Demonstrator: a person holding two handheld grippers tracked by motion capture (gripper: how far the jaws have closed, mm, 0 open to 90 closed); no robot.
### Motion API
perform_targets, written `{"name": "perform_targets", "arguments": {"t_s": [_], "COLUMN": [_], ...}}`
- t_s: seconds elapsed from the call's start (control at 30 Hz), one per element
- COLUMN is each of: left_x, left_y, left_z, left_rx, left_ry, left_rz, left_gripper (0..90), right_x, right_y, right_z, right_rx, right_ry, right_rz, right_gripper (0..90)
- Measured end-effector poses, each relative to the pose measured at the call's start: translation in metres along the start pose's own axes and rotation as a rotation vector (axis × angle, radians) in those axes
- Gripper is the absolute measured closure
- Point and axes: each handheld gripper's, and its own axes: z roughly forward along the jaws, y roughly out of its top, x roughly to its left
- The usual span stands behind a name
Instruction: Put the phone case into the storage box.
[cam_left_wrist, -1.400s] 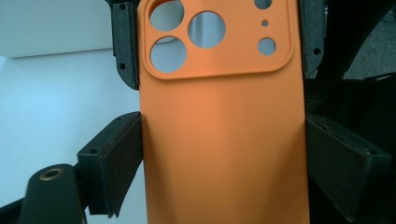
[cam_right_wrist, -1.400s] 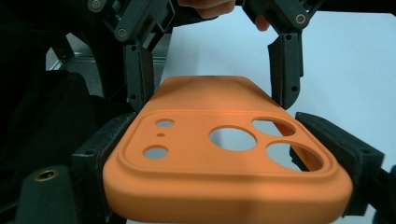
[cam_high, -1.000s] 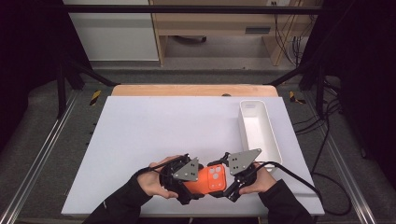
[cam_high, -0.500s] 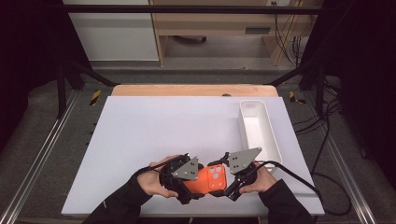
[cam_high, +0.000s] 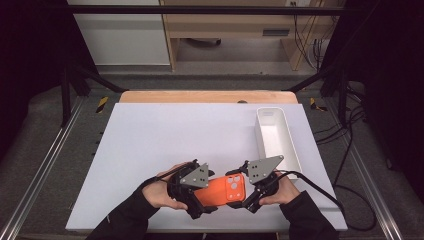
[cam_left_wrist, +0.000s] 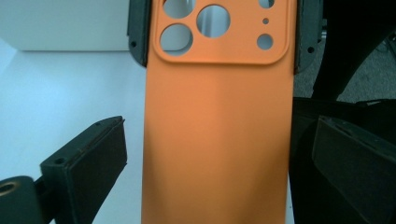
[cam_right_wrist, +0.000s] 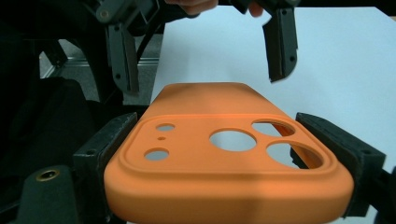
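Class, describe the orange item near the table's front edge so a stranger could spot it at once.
On the white table, look at its near edge, between the two hands. The phone case is bright orange with round camera holes; the tray nearby is white.

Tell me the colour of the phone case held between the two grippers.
Plain orange phone case, no pattern; clearest in the right gripper view.

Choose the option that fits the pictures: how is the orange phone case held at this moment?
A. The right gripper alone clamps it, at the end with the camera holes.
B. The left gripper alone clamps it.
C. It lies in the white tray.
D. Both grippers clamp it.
A: the right gripper presses both sides of the orange phone case at its camera-hole end, while the left gripper has just been opening and its fingers stand off the case's edges.
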Motion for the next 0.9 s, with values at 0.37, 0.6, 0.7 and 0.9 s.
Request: {"name": "perform_targets", "arguments": {"t_s": [0.37,0.6,0.7,0.9], "left_x": [0.006,0.007,0.006,0.006], "left_y": [-0.011,-0.018,-0.018,-0.016], "left_z": [-0.007,-0.003,-0.002,0.001], "left_rx": [0.029,0.083,0.099,0.147], "left_ry": [0.005,-0.033,-0.039,-0.049], "left_rz": [-0.055,-0.063,-0.06,-0.048], "left_gripper": [0.0,0.0,0.0,0.0], "right_x": [-0.005,-0.006,-0.007,-0.007], "right_y": [0.011,0.031,0.039,0.051], "right_z": [-0.019,-0.026,-0.025,-0.019], "right_rx": [0.097,0.188,0.241,0.315], "right_ry": [-0.036,-0.031,-0.032,-0.012], "right_rz": [0.006,-0.014,-0.015,-0.019], "right_gripper": [16.5,16.5,16.5,16.5]}}
